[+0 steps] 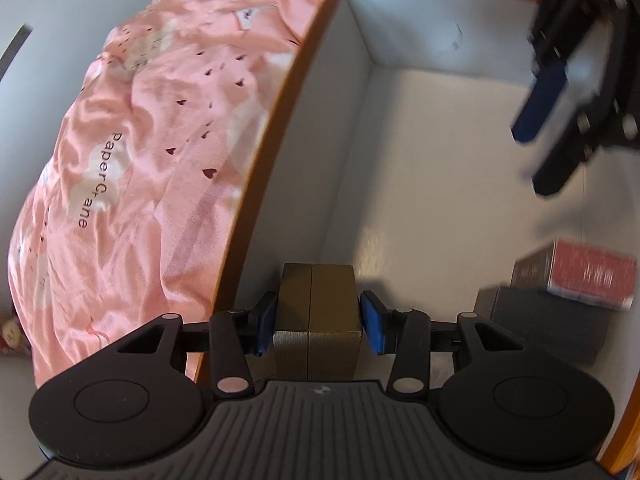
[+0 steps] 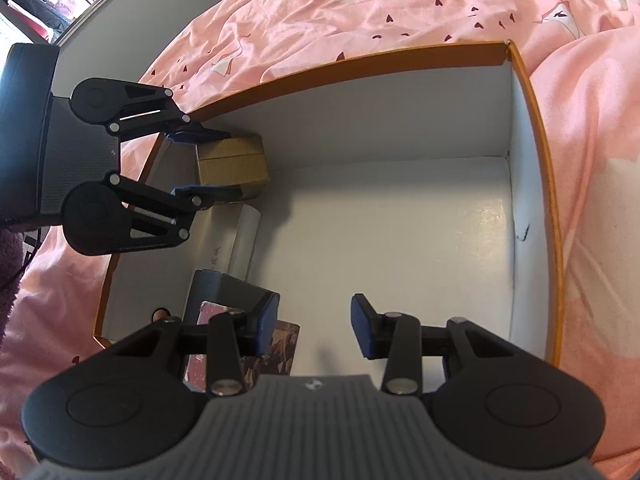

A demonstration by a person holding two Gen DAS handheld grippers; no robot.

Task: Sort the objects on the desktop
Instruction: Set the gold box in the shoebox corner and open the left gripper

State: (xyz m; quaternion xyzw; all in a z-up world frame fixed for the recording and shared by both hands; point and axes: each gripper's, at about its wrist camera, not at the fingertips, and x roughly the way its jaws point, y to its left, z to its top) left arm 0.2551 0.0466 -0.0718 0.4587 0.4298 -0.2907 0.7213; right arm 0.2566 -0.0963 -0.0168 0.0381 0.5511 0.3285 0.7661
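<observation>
My left gripper (image 1: 318, 328) is shut on a gold box (image 1: 316, 320) and holds it inside a white storage box with an orange rim (image 1: 280, 120), near its left wall. The right wrist view shows the same gold box (image 2: 232, 164) between the left gripper's blue pads (image 2: 204, 162). My right gripper (image 2: 314, 328) is open and empty above the white box floor (image 2: 400, 232); it also shows at the upper right of the left wrist view (image 1: 536, 156). A red box (image 1: 588, 276) lies on a dark grey box (image 1: 544, 328) in the storage box.
A pink "PaperCrane" bedsheet (image 1: 132, 140) surrounds the storage box. A white flat item (image 2: 244, 240) lies inside along the left wall, next to the dark grey box (image 2: 236, 292) and the red patterned box (image 2: 280, 344). The storage box's right wall (image 2: 524, 208) stands close.
</observation>
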